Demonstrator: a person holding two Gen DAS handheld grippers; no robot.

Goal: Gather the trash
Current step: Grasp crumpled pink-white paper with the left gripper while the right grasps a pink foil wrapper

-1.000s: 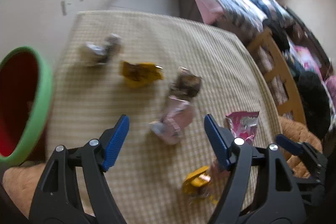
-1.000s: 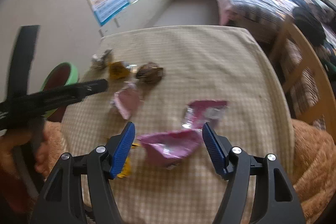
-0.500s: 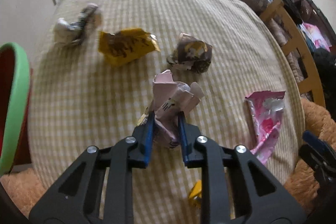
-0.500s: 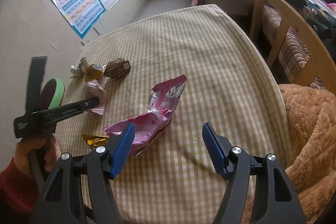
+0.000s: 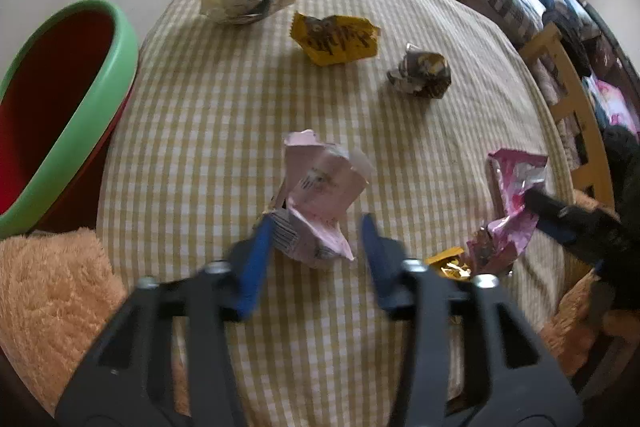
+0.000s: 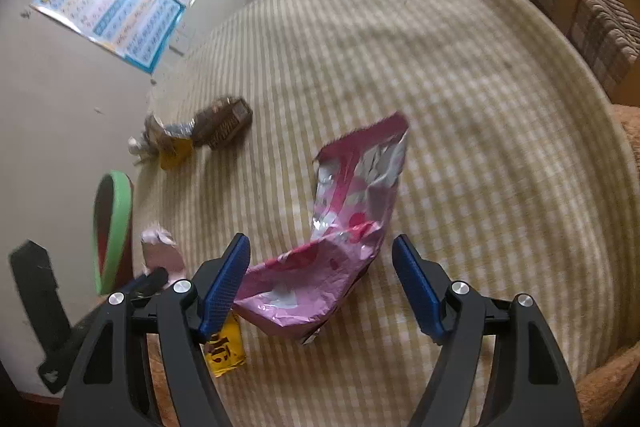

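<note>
Straddling pale pink wrapper [image 5: 320,195] | left tool [image 5: 316,259] spread | right tool [image 6: 320,283] spread over pink bag [image 6: 344,227]

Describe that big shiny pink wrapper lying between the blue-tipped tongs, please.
The big shiny pink foil wrapper is an empty, torn-open snack bag, pink with paler blotches outside and silvery inside. It is crumpled and folded over itself, its jagged open end pointing away from the camera. It lies on the yellow checked tablecloth, between the open fingers of the right gripper; its lower left edge looks close to the left blue pad, though contact is unclear. A small yellow wrapper sits beside it.
</note>
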